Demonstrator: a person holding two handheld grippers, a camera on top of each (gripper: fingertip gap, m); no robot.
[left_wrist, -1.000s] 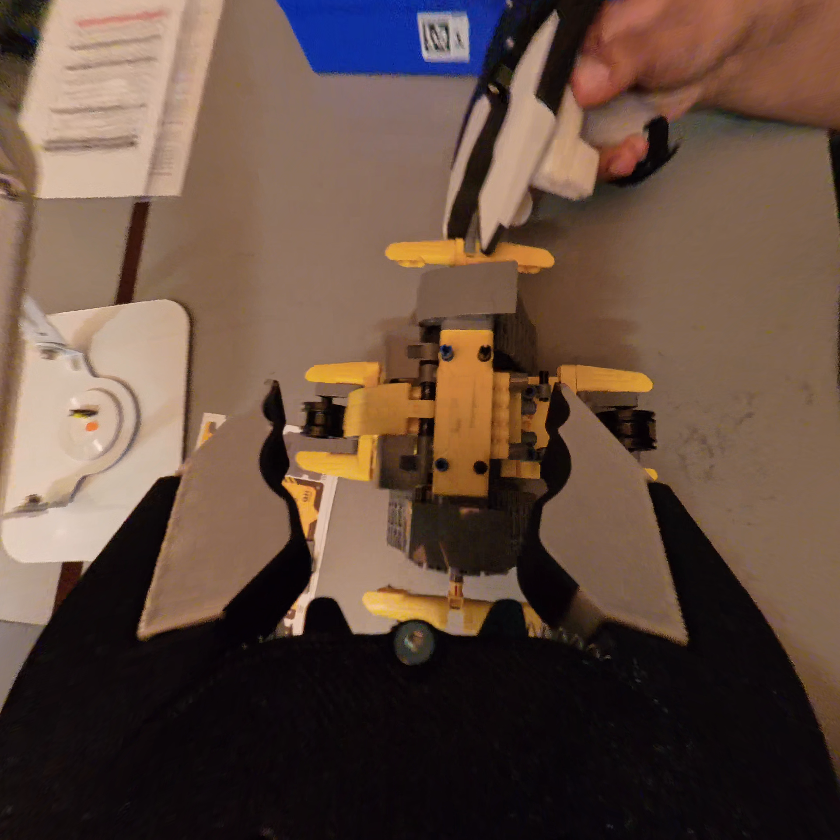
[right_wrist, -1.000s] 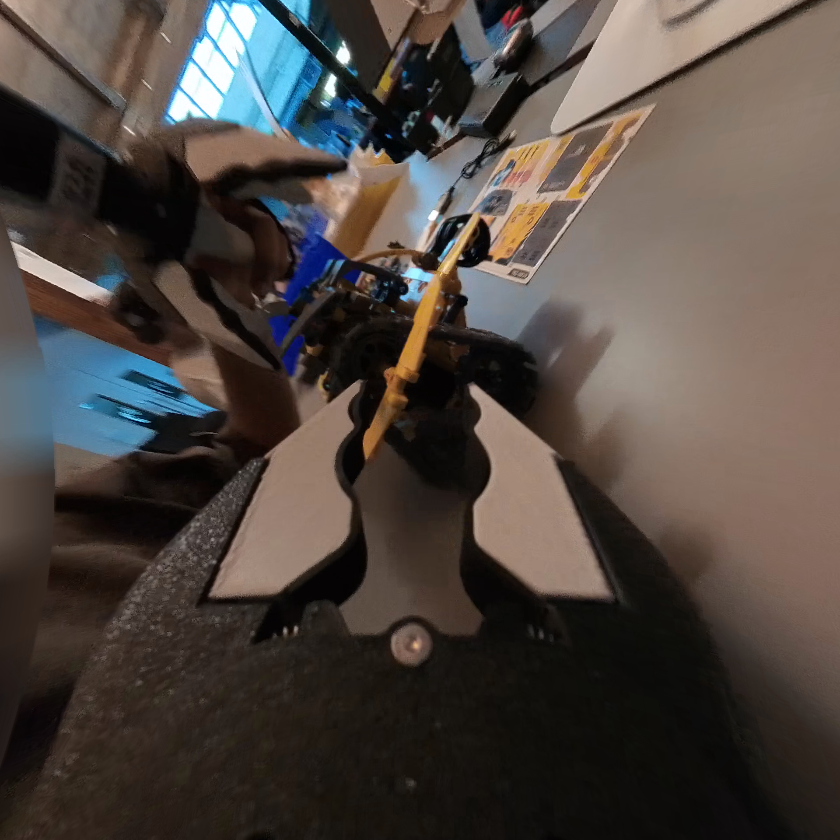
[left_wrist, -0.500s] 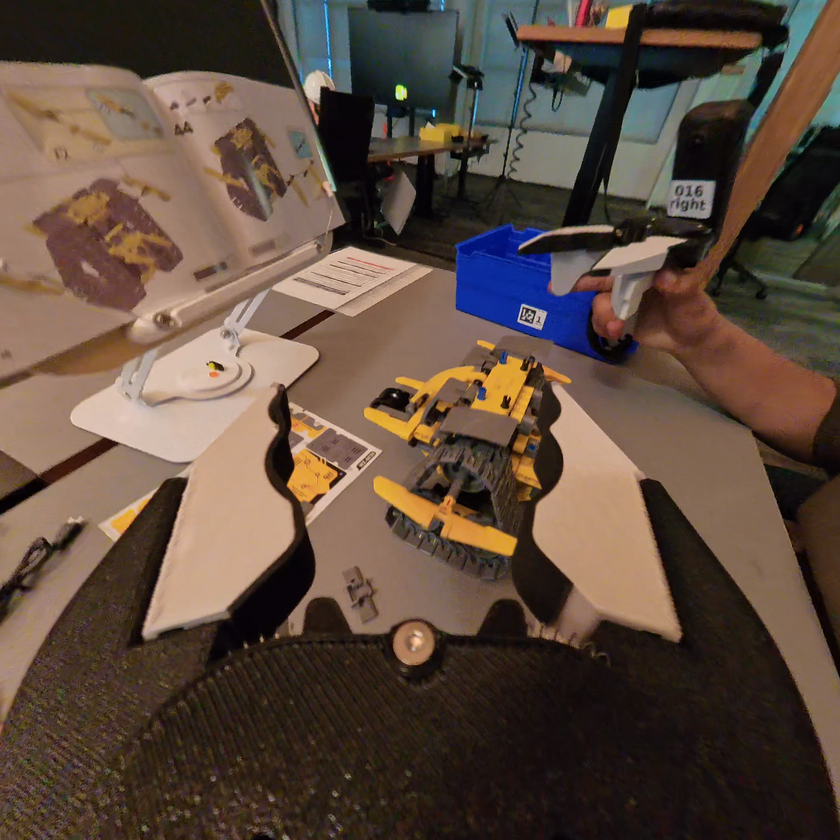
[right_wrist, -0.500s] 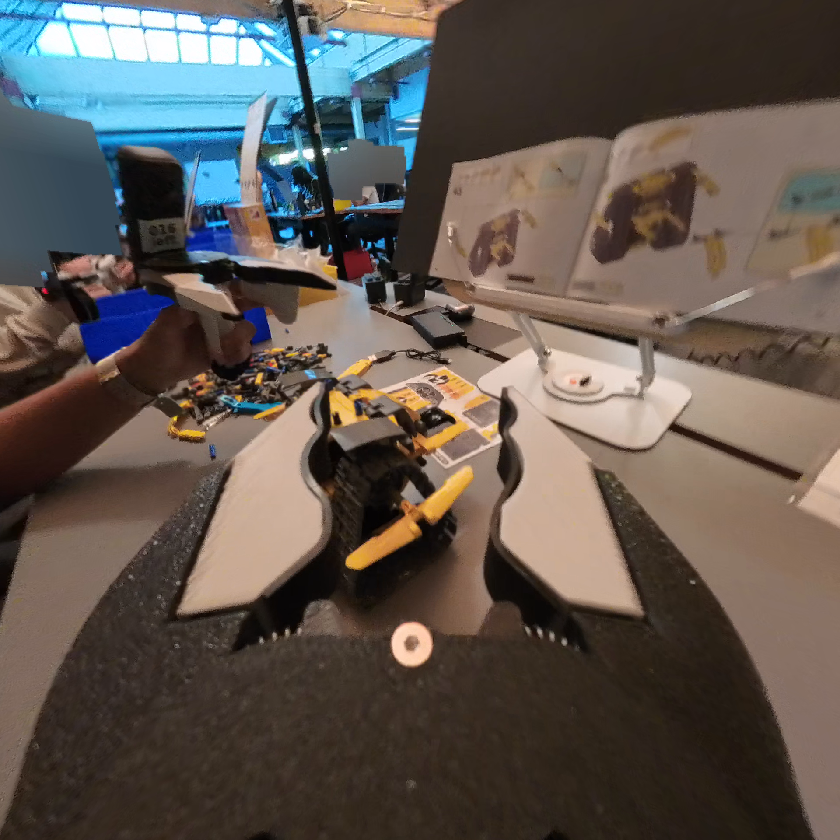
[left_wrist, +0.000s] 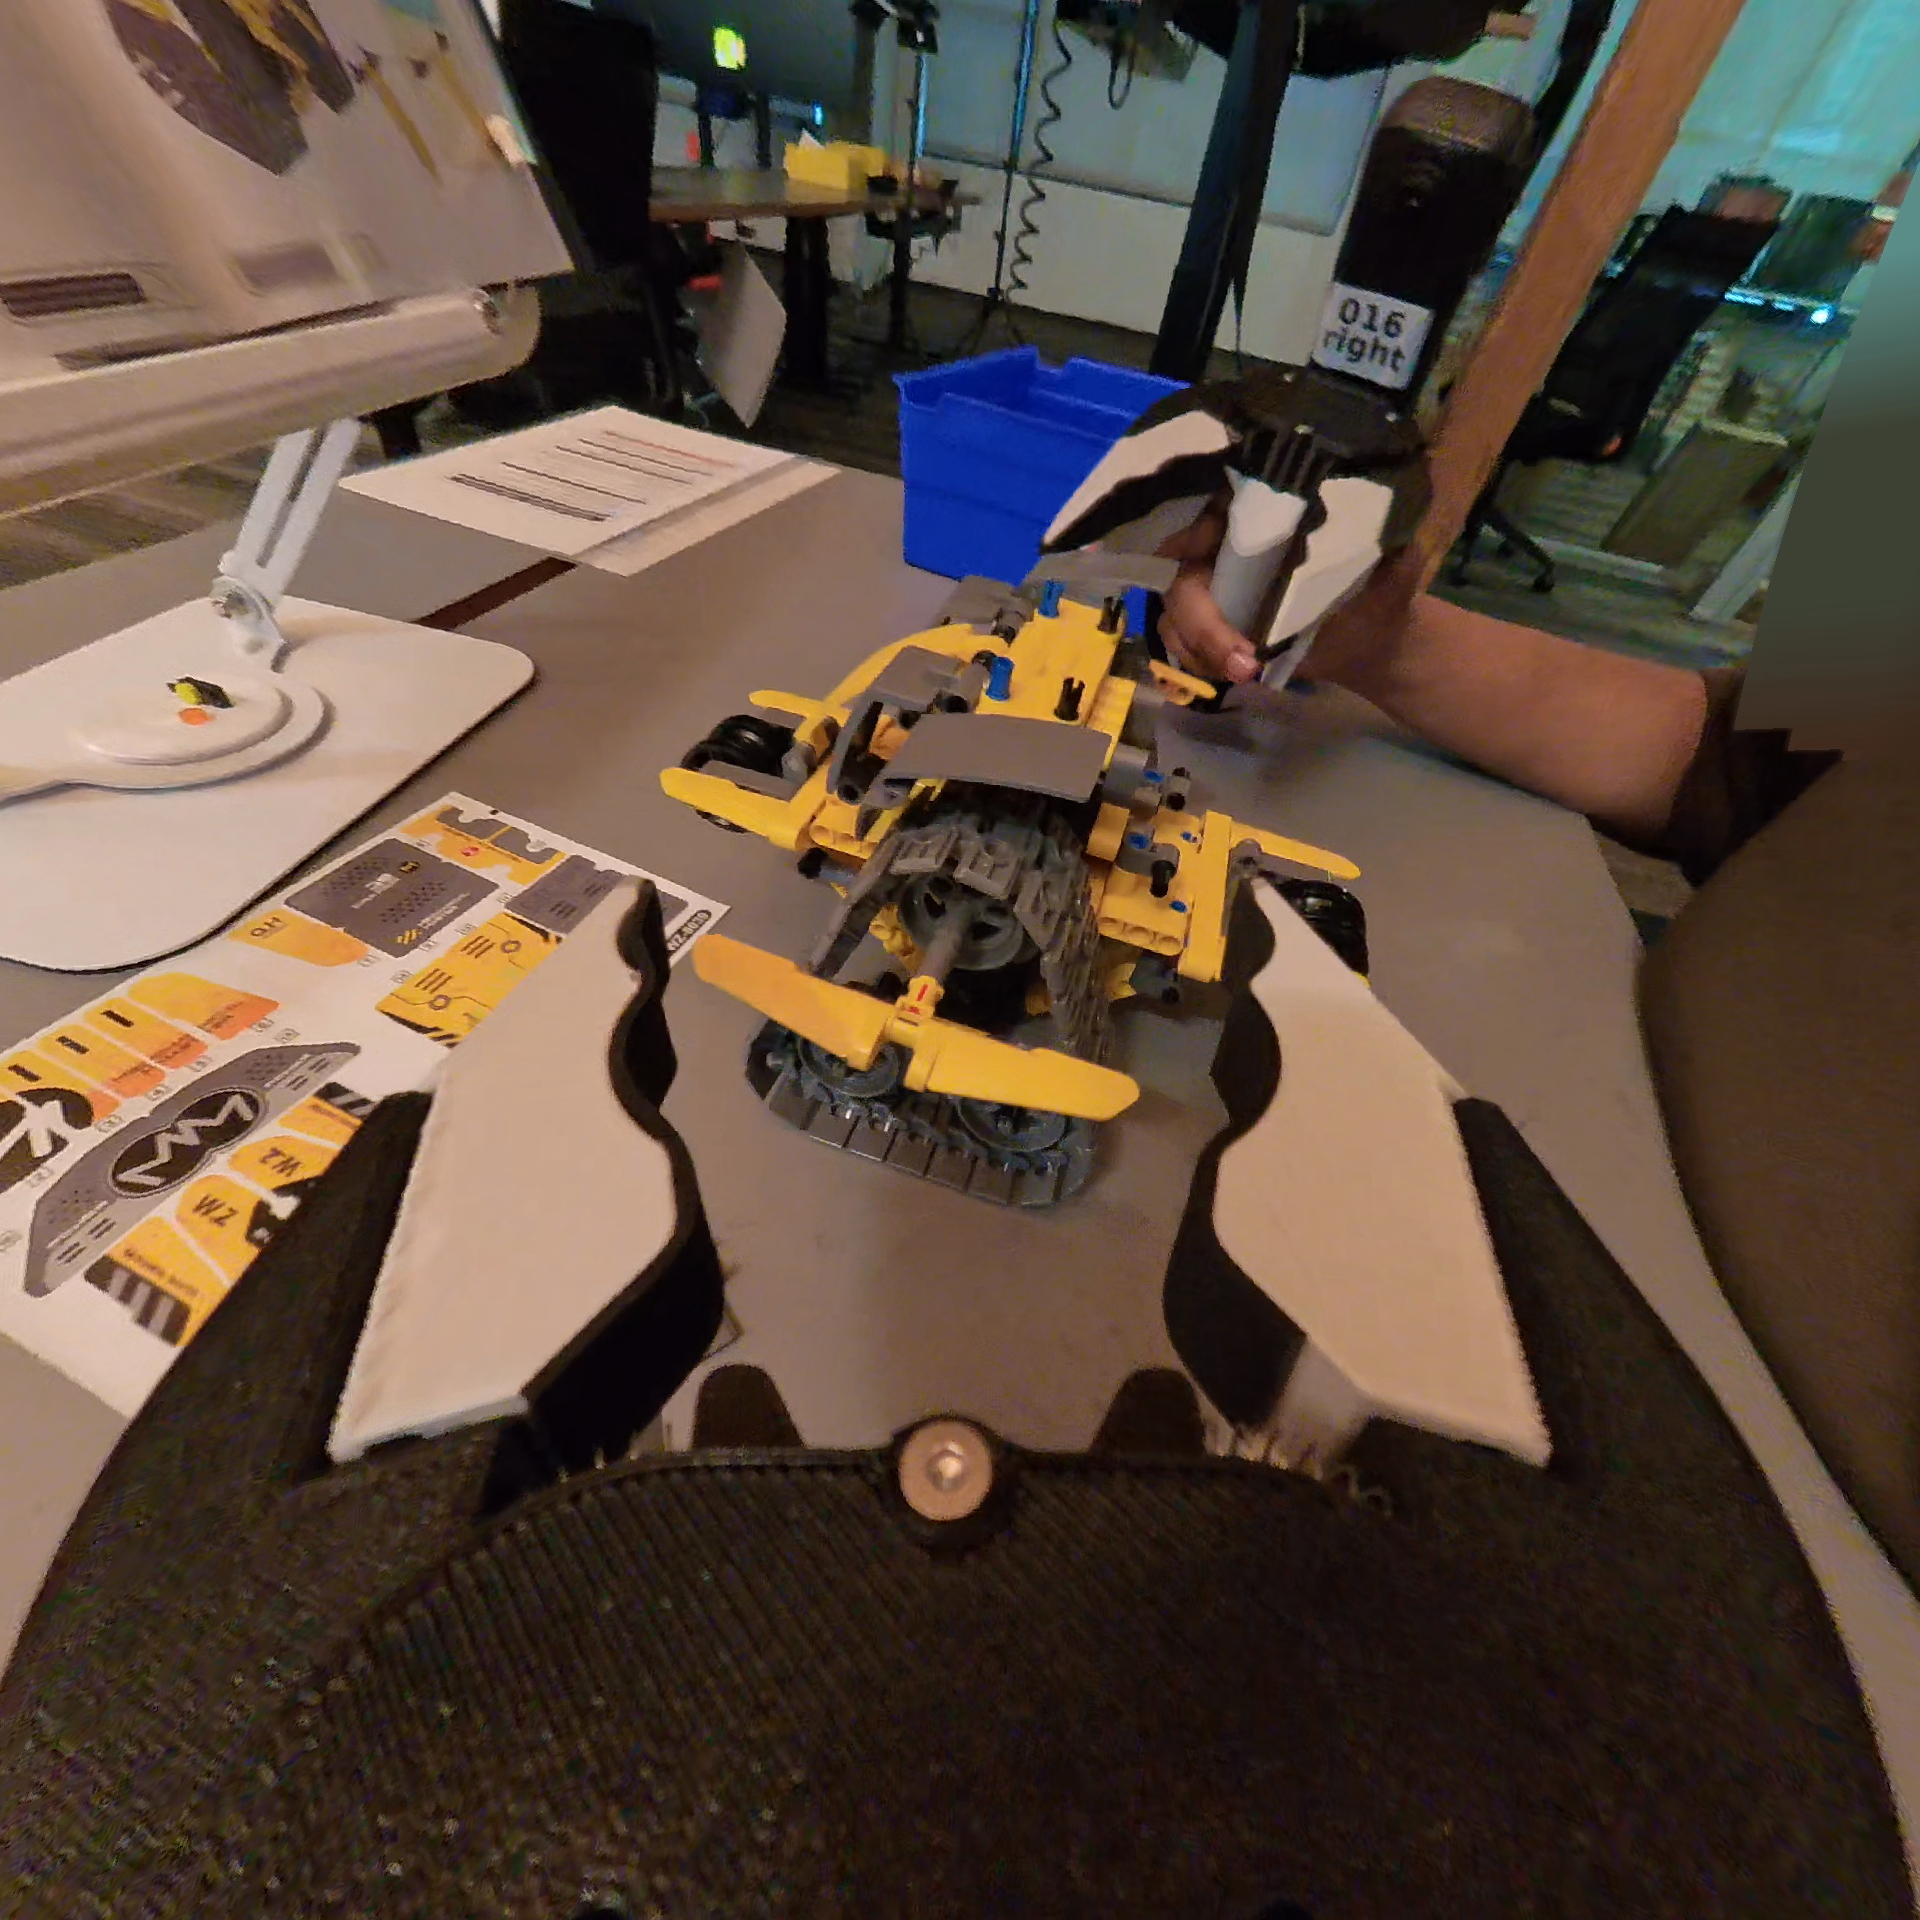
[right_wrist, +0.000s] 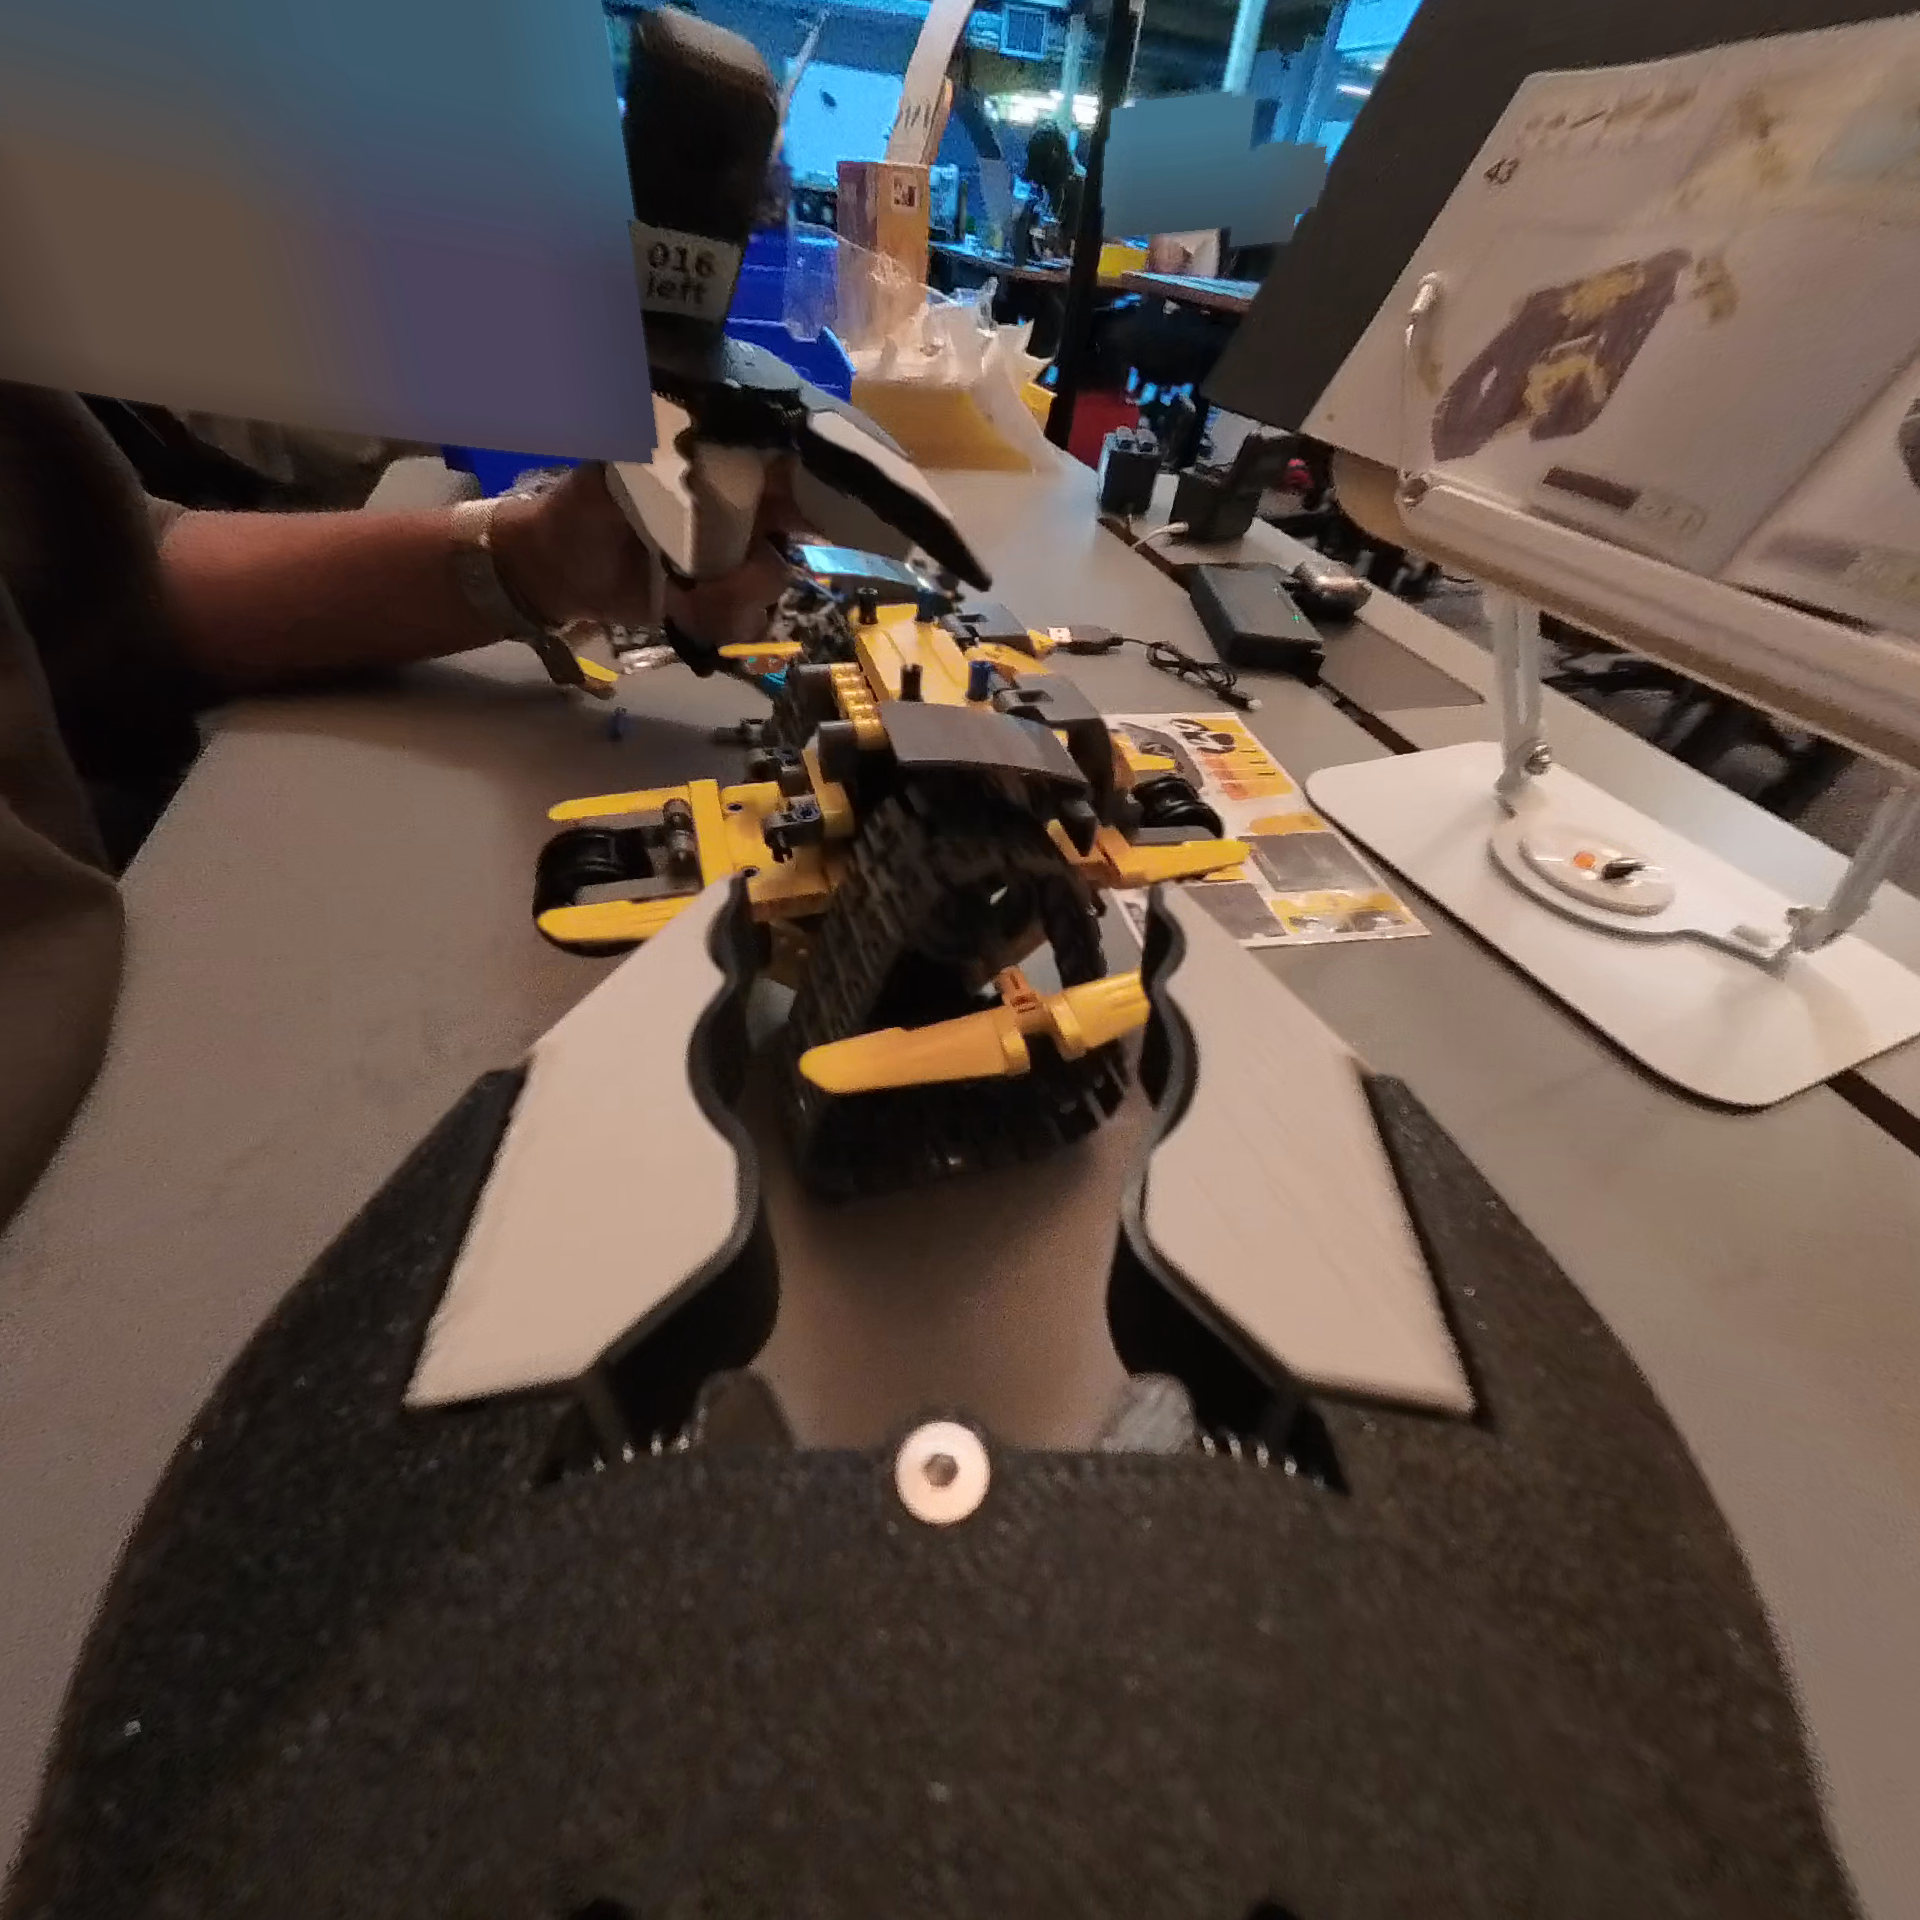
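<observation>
A yellow and grey brick-built tracked vehicle (left_wrist: 997, 821) stands on the grey table (left_wrist: 1455, 987), with a yellow two-blade piece (left_wrist: 914, 1029) at each end. My left gripper (left_wrist: 945, 899) is open and empty, its fingertips level with one end of the model but not touching it. My right gripper (right_wrist: 945, 891) is open and empty at the opposite end of the model (right_wrist: 935, 800), with a yellow blade (right_wrist: 977, 1034) lying between its fingers. Each gripper shows in the other's view, hand-held behind the model: the right one (left_wrist: 1169, 603) and the left one (right_wrist: 821, 577).
A sticker sheet (left_wrist: 312, 1039) lies beside the model. A white book stand (left_wrist: 208, 748) holds an open instruction book (right_wrist: 1662, 312). A blue bin (left_wrist: 997, 457) and a printed page (left_wrist: 592, 478) are at the back. A black adapter with cable (right_wrist: 1247, 613) and loose bricks (right_wrist: 613, 665) lie nearby.
One second ago the left gripper looked straight down on the model and the right was nearly shut at a yellow blade. Both have drawn back to low, level poses; the right has opened.
</observation>
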